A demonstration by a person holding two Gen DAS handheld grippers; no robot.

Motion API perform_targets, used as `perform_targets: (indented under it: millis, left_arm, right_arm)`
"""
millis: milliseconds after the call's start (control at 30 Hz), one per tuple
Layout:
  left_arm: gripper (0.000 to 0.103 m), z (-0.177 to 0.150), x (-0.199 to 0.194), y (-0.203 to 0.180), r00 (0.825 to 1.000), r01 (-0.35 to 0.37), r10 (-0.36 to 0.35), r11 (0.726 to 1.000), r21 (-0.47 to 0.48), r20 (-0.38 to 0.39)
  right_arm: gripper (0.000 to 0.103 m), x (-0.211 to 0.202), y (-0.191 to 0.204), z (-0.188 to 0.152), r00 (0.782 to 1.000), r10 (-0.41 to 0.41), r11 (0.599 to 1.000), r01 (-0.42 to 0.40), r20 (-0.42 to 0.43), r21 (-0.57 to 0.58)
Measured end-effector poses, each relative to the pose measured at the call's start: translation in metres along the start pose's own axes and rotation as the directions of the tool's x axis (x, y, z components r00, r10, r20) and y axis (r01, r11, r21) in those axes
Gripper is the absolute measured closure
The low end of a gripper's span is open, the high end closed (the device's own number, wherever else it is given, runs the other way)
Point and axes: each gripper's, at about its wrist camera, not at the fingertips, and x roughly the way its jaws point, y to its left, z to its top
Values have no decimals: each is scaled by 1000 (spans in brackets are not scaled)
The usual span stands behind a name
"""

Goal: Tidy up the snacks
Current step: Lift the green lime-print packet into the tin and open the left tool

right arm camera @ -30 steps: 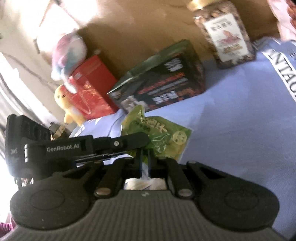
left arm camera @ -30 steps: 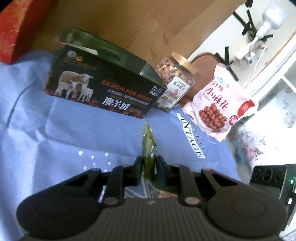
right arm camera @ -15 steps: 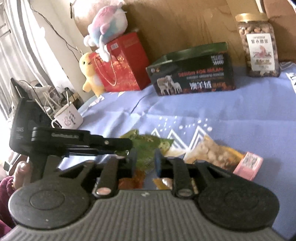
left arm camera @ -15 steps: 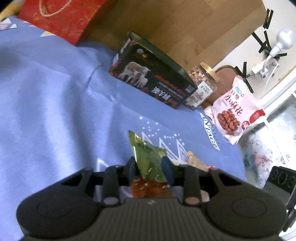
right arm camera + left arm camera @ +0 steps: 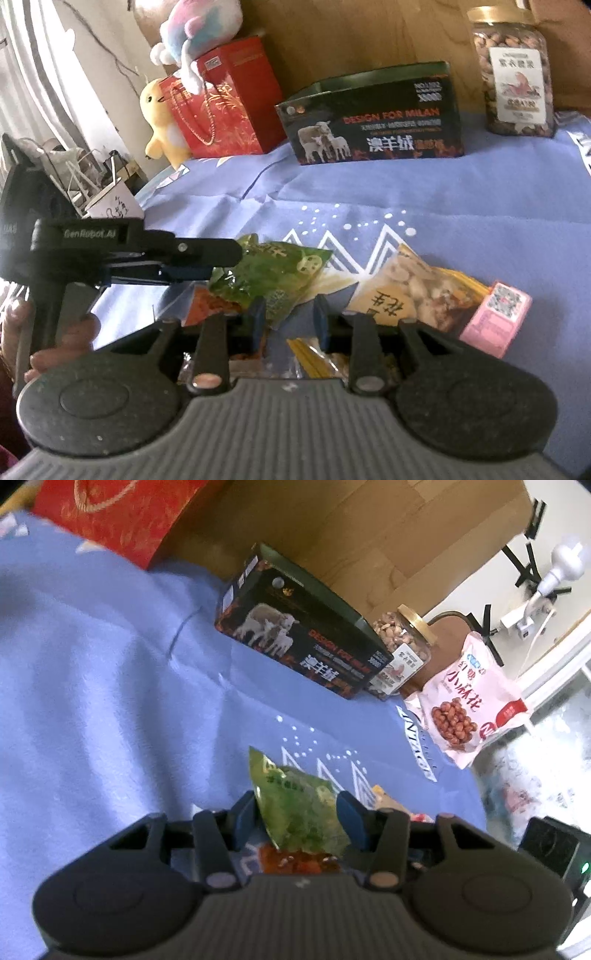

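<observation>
The left gripper (image 5: pixel 299 814) has its jaws spread, with the crinkled green foil snack packet (image 5: pixel 295 805) lying loose between them on top of an orange-red snack packet (image 5: pixel 295 862). The right gripper (image 5: pixel 288 325) also stands spread, just above the green packet's near corner, over a small pile on the blue printed cloth (image 5: pixel 406 199). Beside the pile lie a clear bag of pale chips (image 5: pixel 413 295) and a small pink box (image 5: pixel 496 319). Farther back stand a black carton printed with sheep (image 5: pixel 373 122) and a clear plastic jar with a gold lid (image 5: pixel 513 70), full of nuts. A pink bag of red coated nuts (image 5: pixel 469 705) leans near the jar, and a red gift bag (image 5: pixel 221 99) stands left of the carton.
</observation>
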Motion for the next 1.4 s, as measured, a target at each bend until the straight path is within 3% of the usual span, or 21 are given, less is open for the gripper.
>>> perform_targets:
  millis: [33,100,267,400,467,700,767,833,933,1200,1300,1400]
  left_arm:
    - [62,1,2,1,1000,21,-21,1000,-21,-15]
    - [87,2,9,3,997,58,-62,996,-65,-50]
    - [88,7,11,10,993,100,-107,985,-141,-44]
    - [88,12,6,18,974,209,-223,952,-224,-35]
    - [88,14,-1,15,968,242,-252,945,-218,-18]
    - [88,20,-4,-4,968,246,-251,959,-138,-24]
    - [87,23,0,-13,970,234,-238,966,-107,-36]
    - [87,31,3,-20,974,223,-226,972,-73,-33]
    - [87,52,4,-32,972,235,-235,971,-32,-4]
    - [85,126,24,-48,978,171,-176,984,53,115]
    - [74,153,43,-43,982,62,-69,997,44,175]
    - [69,165,64,-38,982,-68,59,997,44,181]
  right_arm:
    - [68,1,2,0,1000,-2,1000,2,3,-13]
    - [62,3,6,-1,1000,-6,999,7,11,-35]
    - [52,4,11,-3,1000,-3,998,5,23,-69]
    - [45,4,15,-3,1000,-6,995,8,25,-96]
    - [44,5,16,-3,1000,4,995,-1,28,-96]
    - [44,-14,-3,5,989,119,993,-120,86,9]
    - [51,-20,-7,10,985,130,990,-134,118,31]
    - [66,-27,-10,18,977,151,987,-158,149,31]
    - [77,-31,-5,34,977,103,995,-101,185,-24]
    - [76,5,-14,115,972,18,995,4,234,-97]
    - [74,36,-27,153,976,-10,998,25,219,-66]
    - [74,59,-34,170,978,-74,994,89,194,-70]
